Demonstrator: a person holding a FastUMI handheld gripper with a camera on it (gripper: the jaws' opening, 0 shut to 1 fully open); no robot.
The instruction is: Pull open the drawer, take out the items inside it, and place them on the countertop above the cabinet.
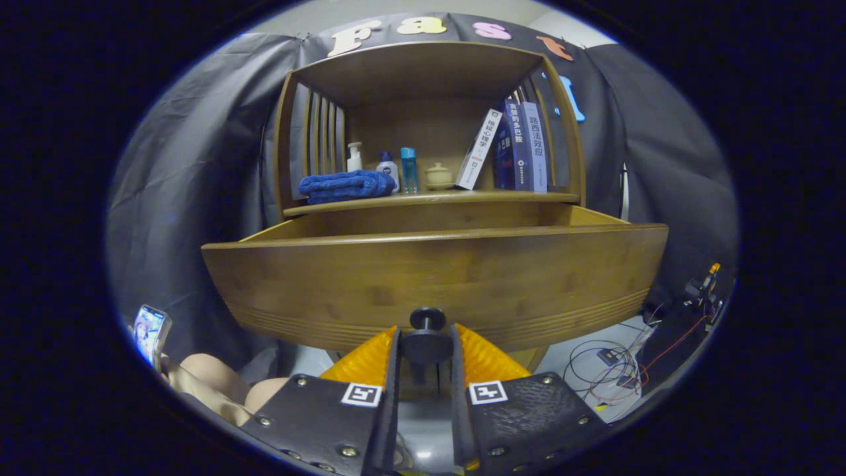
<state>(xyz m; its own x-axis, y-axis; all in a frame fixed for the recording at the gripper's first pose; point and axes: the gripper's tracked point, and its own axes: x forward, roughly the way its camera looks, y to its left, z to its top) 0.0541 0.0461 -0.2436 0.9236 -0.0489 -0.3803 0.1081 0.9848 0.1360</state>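
Note:
The wooden drawer (pixel 436 277) stands pulled out from the cabinet, its wide front panel facing me. Its dark round knob (pixel 427 340) sits at the lower middle of the panel. My gripper (pixel 426 347) is shut on the drawer knob, one finger pressing on each side of it. From this low angle the drawer's inside is hidden behind the front panel. The countertop (pixel 429 197) runs above the drawer, under the open shelf.
On the countertop lie a folded blue towel (pixel 345 185), a white pump bottle (pixel 355 157), two small bottles (pixel 400 170), a little lidded pot (pixel 438 176) and leaning books (pixel 512 149). A person's hand with a phone (pixel 151 330) is low beside me; cables (pixel 615 367) lie on the floor.

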